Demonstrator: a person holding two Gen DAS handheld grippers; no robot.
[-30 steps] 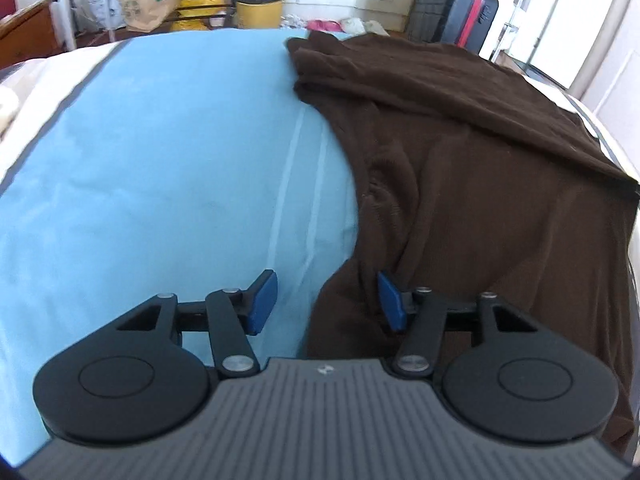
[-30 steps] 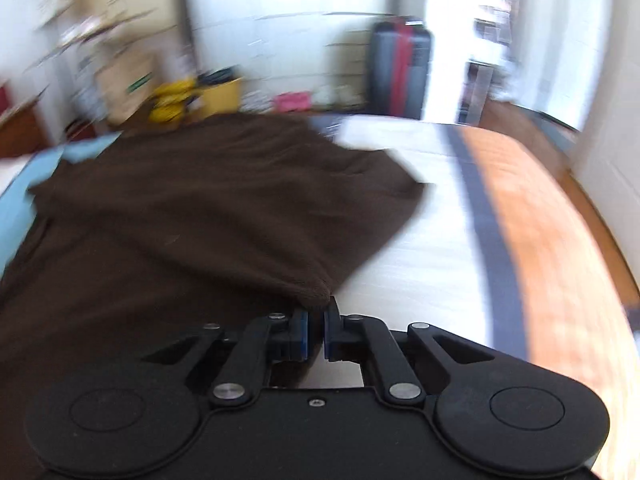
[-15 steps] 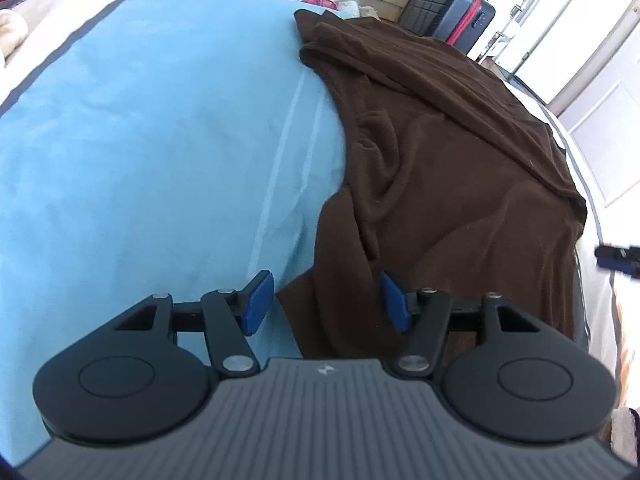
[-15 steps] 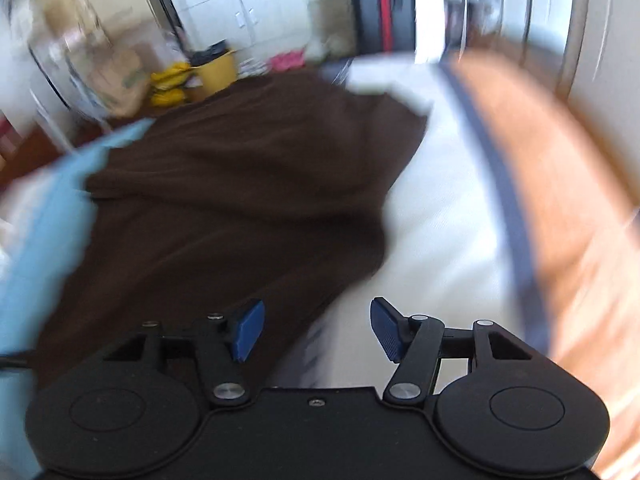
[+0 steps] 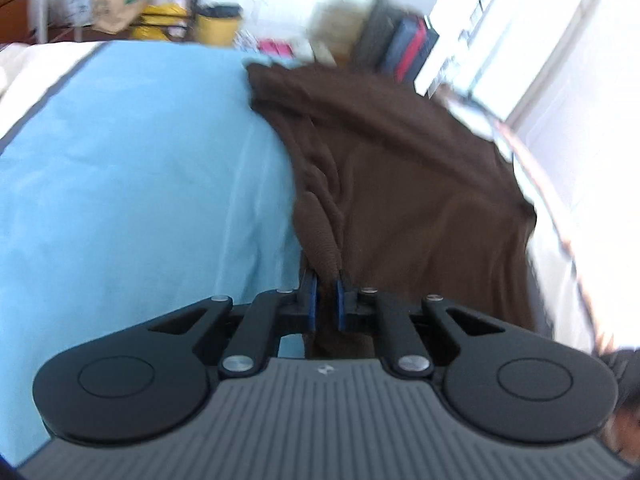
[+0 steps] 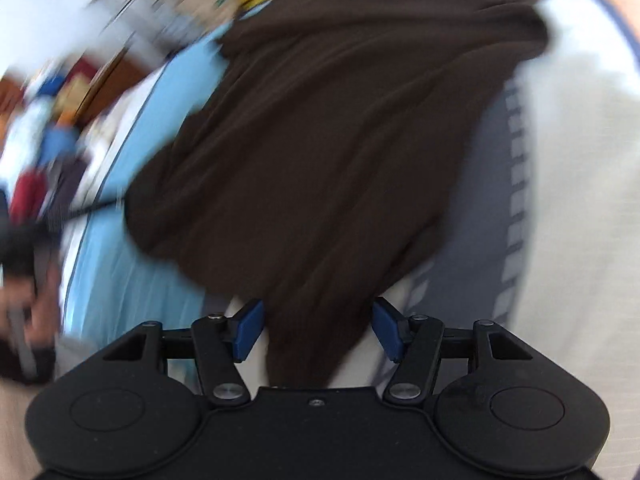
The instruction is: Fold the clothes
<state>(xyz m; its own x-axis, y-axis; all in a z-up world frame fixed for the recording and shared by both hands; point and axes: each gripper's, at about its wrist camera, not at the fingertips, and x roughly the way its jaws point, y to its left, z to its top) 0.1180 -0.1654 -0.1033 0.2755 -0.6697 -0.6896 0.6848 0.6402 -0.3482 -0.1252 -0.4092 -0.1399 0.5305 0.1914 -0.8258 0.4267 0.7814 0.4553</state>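
The left gripper (image 5: 325, 306) has just been closing and its blue pads (image 5: 311, 300) now pinch a bunched ridge of the brown garment (image 5: 400, 184), which rises from between them toward twelve o'clock. The right gripper (image 6: 316, 330) has its jaws standing about half apart, closing a little in the last moment; a tongue of the brown cloth (image 6: 320, 140) runs between them, but neither blue pad (image 6: 248, 328) presses on it, so it holds nothing.

To do this step well, I judge the right gripper should settle over the near edge and clamp only once the hem sits squarely between the pads, taking the same layers as the left so the fold line comes out straight. Both pinches should then lift together and keep the edge taut, or the loose fabric will sag and crease.

The garment is a dark brown, soft, ribbed-looking knit, lying crumpled on the bed. In the left wrist view it covers the span from twelve to four o'clock, its left edge puckered into folds against the light blue sheet (image 5: 132, 184) that fills nine to eleven o'clock. In the right wrist view it spreads from the jaws up to one o'clock, with the white cover (image 6: 580, 240) at three o'clock. Both views are blurred, so which part of the garment is held I cannot tell.
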